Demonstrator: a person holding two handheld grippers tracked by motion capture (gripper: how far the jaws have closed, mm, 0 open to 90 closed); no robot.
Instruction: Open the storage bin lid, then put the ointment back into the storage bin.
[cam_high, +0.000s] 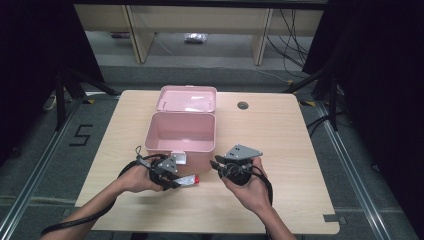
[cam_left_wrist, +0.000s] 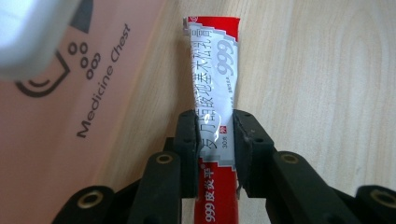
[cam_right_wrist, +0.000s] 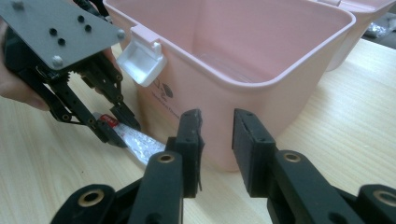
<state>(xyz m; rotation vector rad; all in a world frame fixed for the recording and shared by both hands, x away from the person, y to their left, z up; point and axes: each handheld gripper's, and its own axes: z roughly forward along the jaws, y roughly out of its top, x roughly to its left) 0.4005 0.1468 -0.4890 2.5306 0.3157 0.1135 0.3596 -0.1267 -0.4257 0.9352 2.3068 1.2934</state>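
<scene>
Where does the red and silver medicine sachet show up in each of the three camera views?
High view: the red and silver foil medicine sachet lies low centre, at the left gripper.
Left gripper view: sachet centre, between the fingers.
Right gripper view: sachet lower left.
Shared landmark: the pink plastic medicine chest.

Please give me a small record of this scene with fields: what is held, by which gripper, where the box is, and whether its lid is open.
held thing: red and white sachet, lying on the table
left gripper: jaws closed on the sachet's sides
right gripper: jaws apart, nothing between them, facing the box
box: pink medicine box, beside the sachet
lid: open, tipped back behind the box
box inside: looks empty
</scene>
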